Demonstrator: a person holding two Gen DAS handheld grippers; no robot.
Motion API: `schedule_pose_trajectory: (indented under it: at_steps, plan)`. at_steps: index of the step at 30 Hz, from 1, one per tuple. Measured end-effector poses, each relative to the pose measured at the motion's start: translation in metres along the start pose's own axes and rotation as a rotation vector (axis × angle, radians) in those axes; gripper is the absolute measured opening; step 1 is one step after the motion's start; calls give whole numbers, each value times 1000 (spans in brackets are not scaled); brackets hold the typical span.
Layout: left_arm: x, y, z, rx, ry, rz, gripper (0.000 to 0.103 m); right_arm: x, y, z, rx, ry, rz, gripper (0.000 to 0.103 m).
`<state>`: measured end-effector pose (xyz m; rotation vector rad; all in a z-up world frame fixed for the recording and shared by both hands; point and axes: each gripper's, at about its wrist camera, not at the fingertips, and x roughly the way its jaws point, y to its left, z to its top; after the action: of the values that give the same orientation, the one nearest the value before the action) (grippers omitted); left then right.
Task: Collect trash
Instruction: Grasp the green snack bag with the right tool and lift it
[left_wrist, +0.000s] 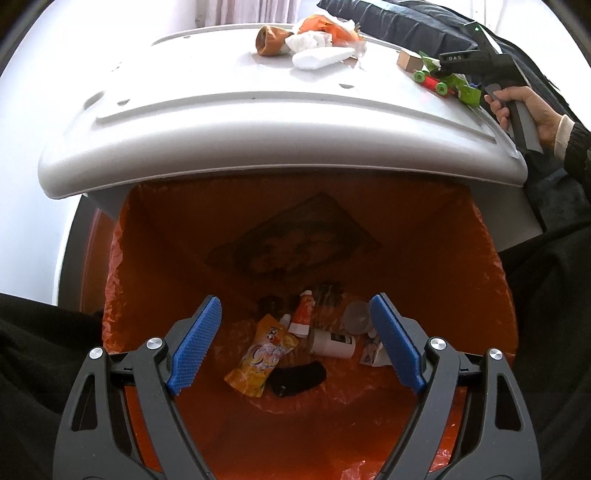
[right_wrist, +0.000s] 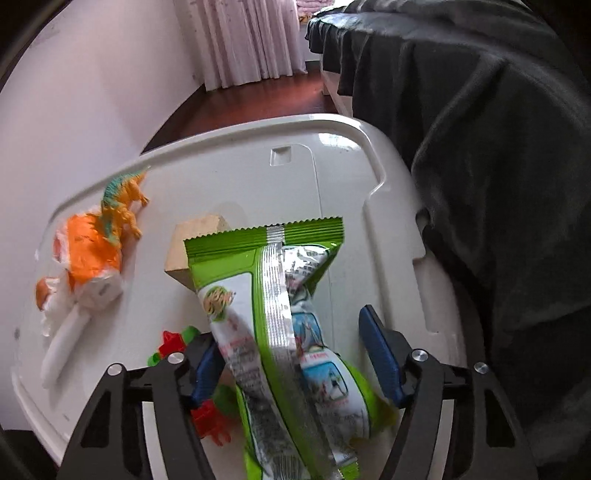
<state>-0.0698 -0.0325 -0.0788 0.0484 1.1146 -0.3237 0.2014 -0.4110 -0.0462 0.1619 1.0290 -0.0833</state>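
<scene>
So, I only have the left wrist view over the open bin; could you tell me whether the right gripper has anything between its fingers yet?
Observer: Yes, a green snack wrapper lies between the fingers of the right gripper, though one pad shows a gap beside it.
Operator: Thank you. Is anything on the lid hidden from me?
Observer: A toy dinosaur sits on the white lid, right beside the orange packet.

Glossy foil wrapper (right_wrist: 280, 295), smooth white plastic lid (right_wrist: 343, 192), matt wooden block (right_wrist: 192, 243)
</scene>
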Motion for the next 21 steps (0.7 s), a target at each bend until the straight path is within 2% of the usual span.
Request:
schedule_pose_trajectory:
  at_steps: [1, 2, 4, 6, 10, 15, 17, 21]
  plan:
    - [0, 0, 0, -2, 2, 1, 81, 1, 8, -2, -35, -4, -44, 59]
    - [1, 0, 0, -3, 6, 2, 81, 0, 13, -3, -43, -7, -36, 50]
    - [2, 0, 1, -9, 13, 8, 81, -3, 15, -3, -7, -7, -68, 46]
    - [2, 2, 1, -18, 14, 10, 81, -8, 10, -3, 51, -14, -78, 34]
    - [1, 5, -1, -34, 9, 5, 81, -15, -1, -8, 109, -25, -70, 32]
    - [-4, 5, 2, -41, 6, -17, 81, -59, -6, -10, 188, -116, 44, 32]
    - [-9, 4, 10, -35, 14, -40, 81, -91, -1, -15, 227, -161, 131, 32]
    - [-26, -8, 48, 24, -39, -87, 81, -147, 23, -42, 285, -232, 290, 33]
